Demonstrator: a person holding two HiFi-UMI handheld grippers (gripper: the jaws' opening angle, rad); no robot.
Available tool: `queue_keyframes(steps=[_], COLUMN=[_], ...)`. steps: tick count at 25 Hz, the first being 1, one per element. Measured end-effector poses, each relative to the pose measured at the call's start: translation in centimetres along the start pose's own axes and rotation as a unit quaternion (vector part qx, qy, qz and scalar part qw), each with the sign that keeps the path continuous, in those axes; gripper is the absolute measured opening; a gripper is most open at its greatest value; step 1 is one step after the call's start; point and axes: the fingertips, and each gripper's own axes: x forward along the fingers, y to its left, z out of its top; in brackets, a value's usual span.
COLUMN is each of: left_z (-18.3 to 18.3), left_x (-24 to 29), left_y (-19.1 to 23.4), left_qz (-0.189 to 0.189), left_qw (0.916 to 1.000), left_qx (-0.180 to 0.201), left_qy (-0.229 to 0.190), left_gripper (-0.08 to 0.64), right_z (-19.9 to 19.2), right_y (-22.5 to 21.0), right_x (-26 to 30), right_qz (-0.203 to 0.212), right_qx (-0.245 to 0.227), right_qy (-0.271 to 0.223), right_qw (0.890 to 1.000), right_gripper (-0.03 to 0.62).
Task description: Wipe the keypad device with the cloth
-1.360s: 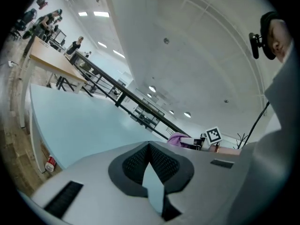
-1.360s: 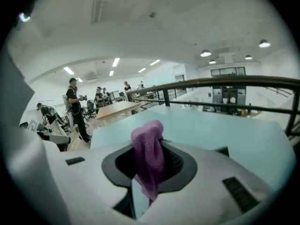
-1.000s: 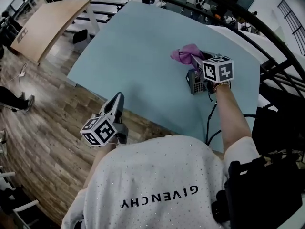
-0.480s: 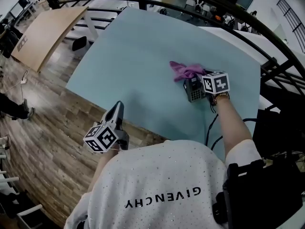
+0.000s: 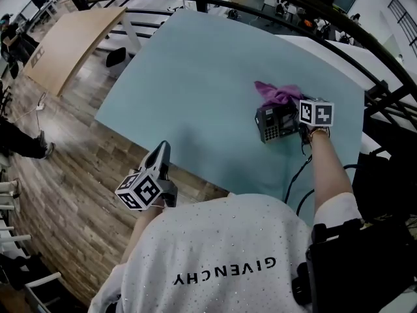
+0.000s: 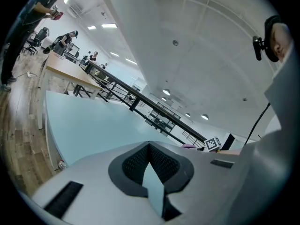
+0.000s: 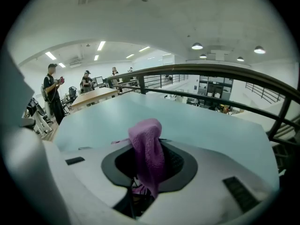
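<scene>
The dark keypad device sits on the pale blue table at the right. A purple cloth bunches at its far edge. My right gripper is shut on the cloth, its tip at the device's far right corner. In the right gripper view the cloth hangs out between the jaws; the keypad device is hidden there. My left gripper hovers at the table's near edge, far from the device. Its jaws are shut on nothing.
A black cable runs from the device toward my body. A black railing borders the table's far and right sides. A wooden table and plank floor lie to the left, where a person stands.
My right gripper has carried the cloth from the device's far left side to its far right side. The left gripper has stayed at the table's near edge.
</scene>
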Motion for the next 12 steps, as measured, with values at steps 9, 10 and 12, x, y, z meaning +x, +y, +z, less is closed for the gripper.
queue_keyframes(steps=[9, 10, 12], left_z=[0.8, 0.7, 0.3], left_x=[-0.1, 0.0, 0.4], left_y=[0.1, -0.1, -0.7], left_qz=[0.014, 0.012, 0.005], left_qw=[0.9999, 0.9999, 0.9999], left_qx=[0.006, 0.008, 0.009], left_qy=[-0.002, 0.001, 0.006], left_gripper=[0.005, 0.005, 0.005], right_z=[1.2, 0.5, -0.8], right_y=[-5.2, -3.9, -2.2], right_x=[-3.2, -2.6, -1.9], right_qz=[-0.062, -0.024, 0.018], right_qx=[0.192, 0.210, 0.229], right_qy=[-0.106, -0.093, -0.078], right_qw=[0.974, 0.973, 0.970], right_gripper=[0.081, 0.081, 0.081])
